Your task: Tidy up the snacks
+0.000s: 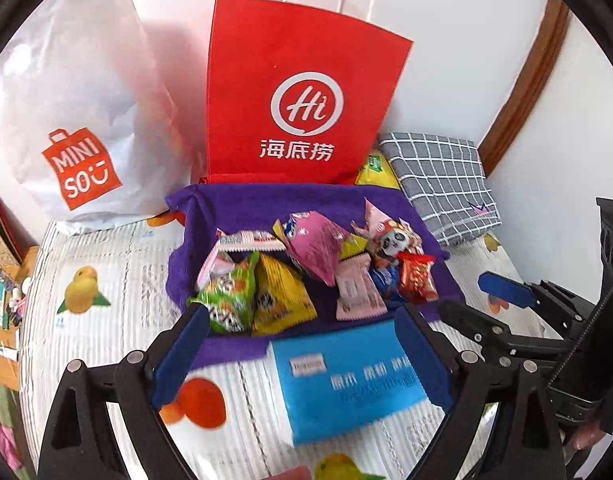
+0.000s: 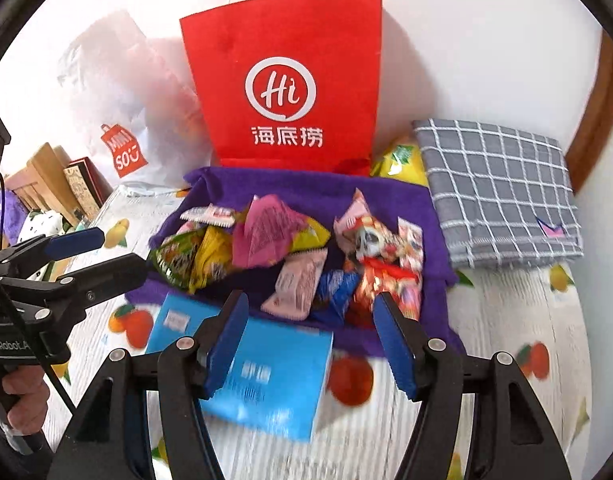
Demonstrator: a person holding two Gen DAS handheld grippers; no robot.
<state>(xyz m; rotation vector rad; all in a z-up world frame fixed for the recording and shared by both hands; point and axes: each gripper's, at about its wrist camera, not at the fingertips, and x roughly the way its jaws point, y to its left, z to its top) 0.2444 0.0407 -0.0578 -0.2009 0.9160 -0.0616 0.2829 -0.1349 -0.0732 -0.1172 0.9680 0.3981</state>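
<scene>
Left wrist view: the left gripper [image 1: 302,344] hangs with its blue-padded jaws spread wide and holding nothing, above a blue packet [image 1: 346,384] lying flat on a fruit-printed sheet [image 1: 106,280]. Just beyond, a pile of wrapped snacks [image 1: 306,264] sits on a purple cloth [image 1: 242,204]. A red paper bag [image 1: 302,92] stands upright behind the cloth against the wall, with a white Miniso bag [image 1: 74,120] to its left and a folded grey checked cloth [image 1: 442,184] to its right. Right wrist view: the right gripper [image 2: 310,340] is also wide open and empty, poised over the near edge of the snack pile.
</scene>
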